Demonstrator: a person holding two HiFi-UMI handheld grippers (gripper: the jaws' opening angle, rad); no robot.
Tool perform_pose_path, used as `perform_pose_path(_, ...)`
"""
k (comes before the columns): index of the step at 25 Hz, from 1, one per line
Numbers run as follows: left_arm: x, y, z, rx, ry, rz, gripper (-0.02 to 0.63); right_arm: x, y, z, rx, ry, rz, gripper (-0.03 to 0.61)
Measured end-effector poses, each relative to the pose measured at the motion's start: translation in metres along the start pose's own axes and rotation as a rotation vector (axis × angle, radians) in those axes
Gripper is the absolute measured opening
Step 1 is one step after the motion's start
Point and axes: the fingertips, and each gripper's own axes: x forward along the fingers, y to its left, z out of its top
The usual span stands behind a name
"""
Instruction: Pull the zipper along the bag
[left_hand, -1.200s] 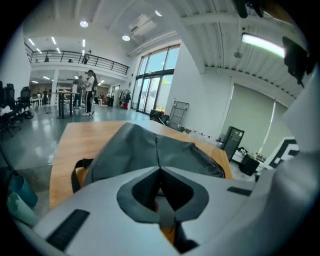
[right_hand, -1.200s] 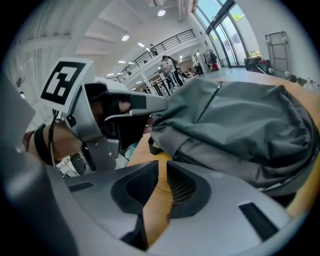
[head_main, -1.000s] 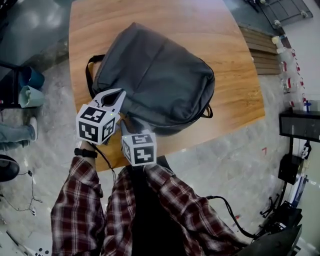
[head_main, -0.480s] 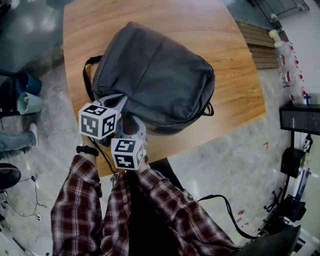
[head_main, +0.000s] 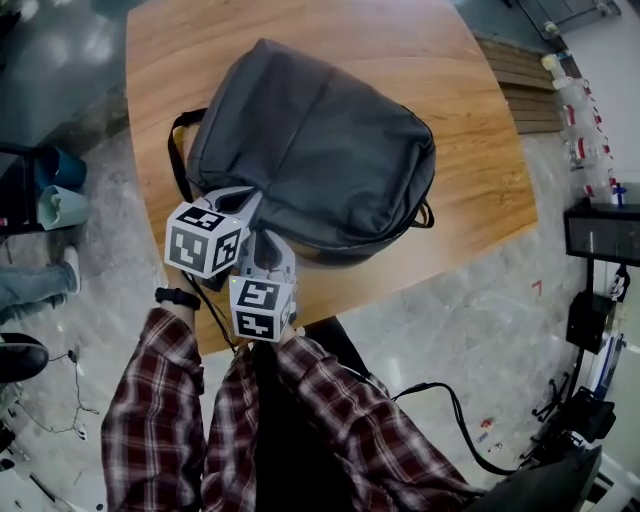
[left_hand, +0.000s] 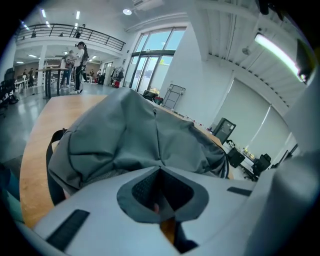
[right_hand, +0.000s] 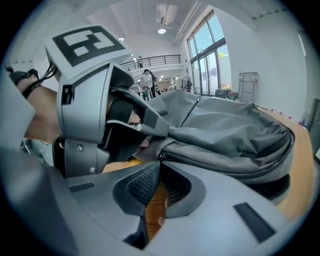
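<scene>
Now the fingers of the right gripper (right_hand: 160, 164) are pressed together with their tips right at the zipper pull (right_hand: 161, 156). They look to be nipping its tab, though the tab itself is hidden between the pads. Just beside them, the fingers of the left gripper (left_hand: 160, 170) are clenched on a fold of the bag (head_main: 320, 150) at its near left corner. From the pull, the zipper track (right_hand: 215, 167) runs off to the right along the bag's near edge, its teeth closed for the whole stretch that shows. The bag lies flat on the tabletop (head_main: 480, 180), its black strap (head_main: 178, 150) curling off the left side.

Compared with a second ago, the right gripper has drawn in toward the left one and now sits tucked just under it at the bag's corner. Over the last half second it has only settled. The left gripper has barely shifted, and the bag lies where it did. So I judge the reach over and the hold set: one side anchors the fabric, the other has the pull. None of the travel along the bag is done yet. The next move likely calls for a steady draw to the right, in line with the track, so the tab does not slip free.
</scene>
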Motion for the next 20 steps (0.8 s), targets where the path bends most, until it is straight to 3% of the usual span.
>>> perform_pose_path(8, 0.005, 0.003, -0.003, 0.112, 0.004, 0.078, 0.008, -0.008, -0.001, 0.004, 0.157, 0.069, 0.195, 0.017)
perform_pose_path(11, 0.012, 0.001, -0.006, 0.158, 0.004, 0.102, 0.008, -0.012, -0.009, 0.002, 0.183, 0.117, 0.222, 0.017)
perform_pose_path(20, 0.021, -0.004, -0.005, 0.150, -0.045, 0.087, 0.008, -0.044, -0.080, -0.008, 0.150, 0.237, 0.230, 0.015)
